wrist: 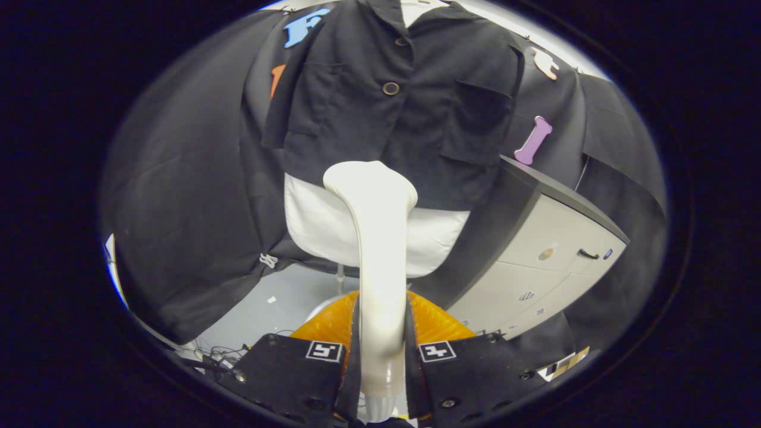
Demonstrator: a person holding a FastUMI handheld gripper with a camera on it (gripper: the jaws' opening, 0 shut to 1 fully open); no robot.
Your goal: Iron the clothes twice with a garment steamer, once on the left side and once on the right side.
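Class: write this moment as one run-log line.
claw: shut on steamer handle | steamer: upright, head raised toward black shirt hem | contact with shirt: cannot tell | cabinet: beside shirt

We see the garment steamer (pixel 377 238) as smooth, faintly glossy plastic, clamped at its handle by both fingers of the gripper (pixel 380 356). Beyond it hangs a jacket (pixel 404 107) of matt woven cloth with shiny buttons, over a smooth white cloth garment (pixel 315 223). The cabinet (pixel 553 249) to the right looks like matt painted metal, though we cannot be sure.
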